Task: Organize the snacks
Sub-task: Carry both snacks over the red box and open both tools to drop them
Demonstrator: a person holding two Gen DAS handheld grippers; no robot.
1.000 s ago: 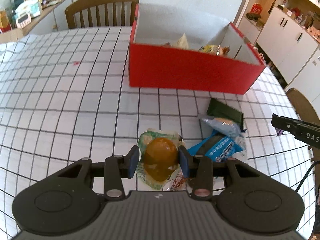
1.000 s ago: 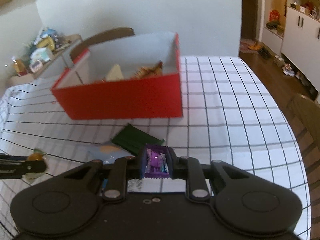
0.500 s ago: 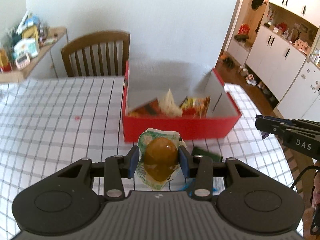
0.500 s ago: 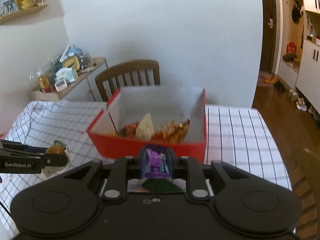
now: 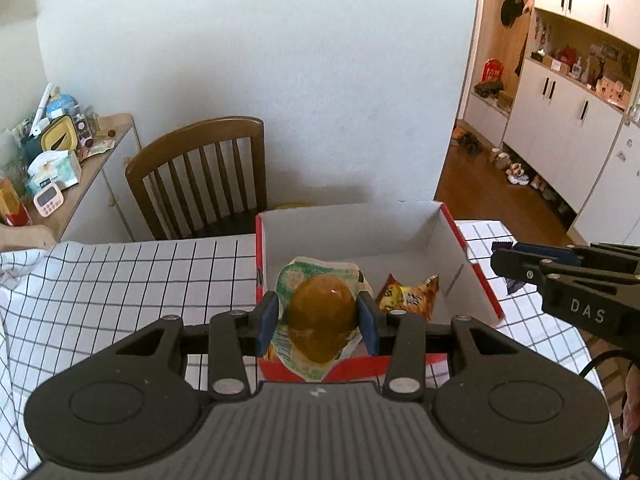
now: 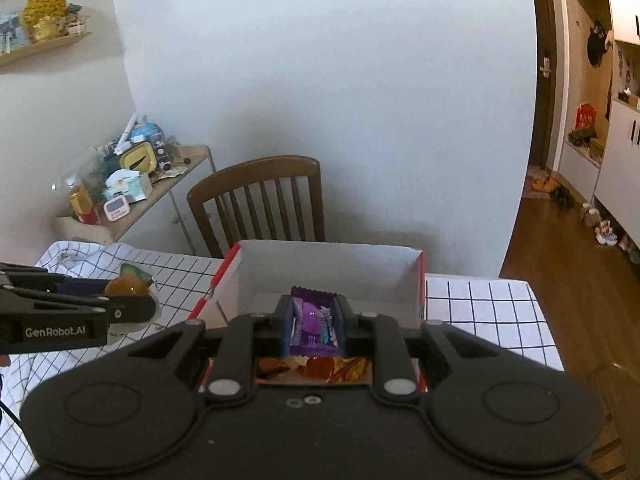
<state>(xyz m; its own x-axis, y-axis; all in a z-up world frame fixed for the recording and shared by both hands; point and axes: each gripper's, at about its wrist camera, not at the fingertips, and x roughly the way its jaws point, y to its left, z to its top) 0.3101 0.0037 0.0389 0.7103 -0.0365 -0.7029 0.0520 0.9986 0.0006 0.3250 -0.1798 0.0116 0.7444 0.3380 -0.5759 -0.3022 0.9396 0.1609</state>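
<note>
Both jaws are clenched on snacks: the left gripper (image 5: 318, 322) holds an amber jelly cup (image 5: 322, 318) with a green-printed lid, and the right gripper (image 6: 313, 322) pinches a purple packet (image 6: 314, 322) between its blue pads.

The step in hand is judged to be the carry to the red box (image 5: 482, 280) — each snack is best brought well past the near wall and lowered before it is let go, so that nothing bounces out or catches the rim. The two grippers should be kept apart over the opening; the right one is seen at 3 o'clock in the left view.

Seen from the left gripper, the box opening lies at 12 o'clock just beyond the cup, with an orange packet (image 5: 408, 296) inside at 2 o'clock. From the right gripper, the box (image 6: 420, 292) sits directly beneath the purple packet — more snacks (image 6: 312, 370) show at 6 o'clock.
</note>
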